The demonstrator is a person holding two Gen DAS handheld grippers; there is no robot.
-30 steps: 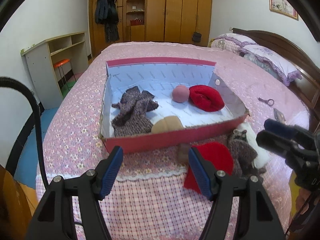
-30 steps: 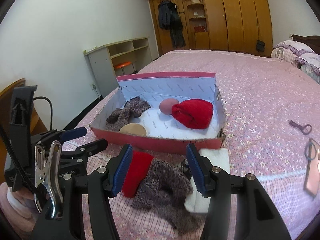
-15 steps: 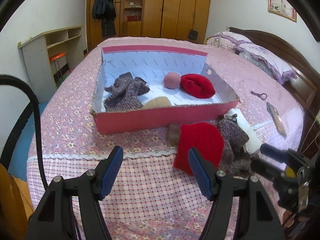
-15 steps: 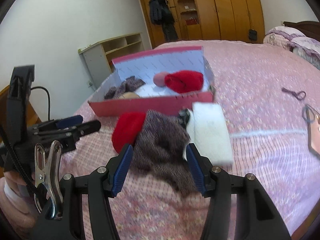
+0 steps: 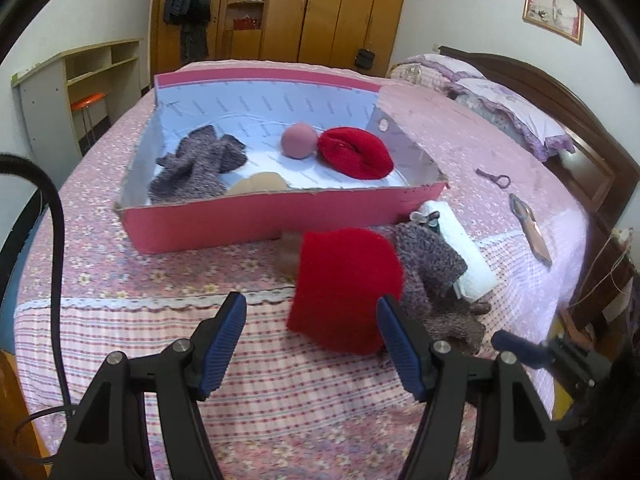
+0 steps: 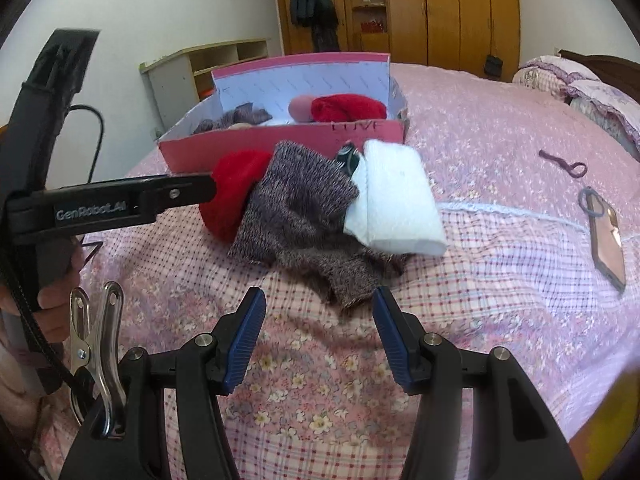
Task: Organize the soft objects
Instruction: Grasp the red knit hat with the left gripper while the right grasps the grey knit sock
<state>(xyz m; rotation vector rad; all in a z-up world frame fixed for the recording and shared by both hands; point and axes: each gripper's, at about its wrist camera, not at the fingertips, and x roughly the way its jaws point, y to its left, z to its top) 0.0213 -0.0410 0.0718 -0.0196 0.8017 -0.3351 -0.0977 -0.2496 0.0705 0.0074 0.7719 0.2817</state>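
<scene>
A pile of soft things lies on the bed in front of the pink box [image 5: 280,220]: a red cloth [image 5: 344,288], a grey knit piece [image 5: 432,268] and a folded white towel [image 5: 468,256]. My left gripper [image 5: 312,328] is open, and the red cloth's near edge lies between its fingertips, unpressed. My right gripper [image 6: 320,312] is open just short of the grey knit piece [image 6: 296,216], whose lower tip reaches between its fingers. The box holds another grey knit [image 5: 196,164], a pink ball [image 5: 298,140], a red hat [image 5: 356,152] and a tan item [image 5: 260,182].
A phone [image 6: 606,240] with a hair band and a purple loop [image 6: 568,164] lie on the bedspread to the right. Pillows [image 5: 512,108] and the headboard stand at the far right, shelves [image 5: 80,76] and a wardrobe beyond the bed. A black cable [image 5: 52,216] hangs at the left.
Both grippers have come down and closer to the pile in front of the box. The red cloth and the grey knit now sit at their fingertips. Neither gripper's jaws have changed width.
</scene>
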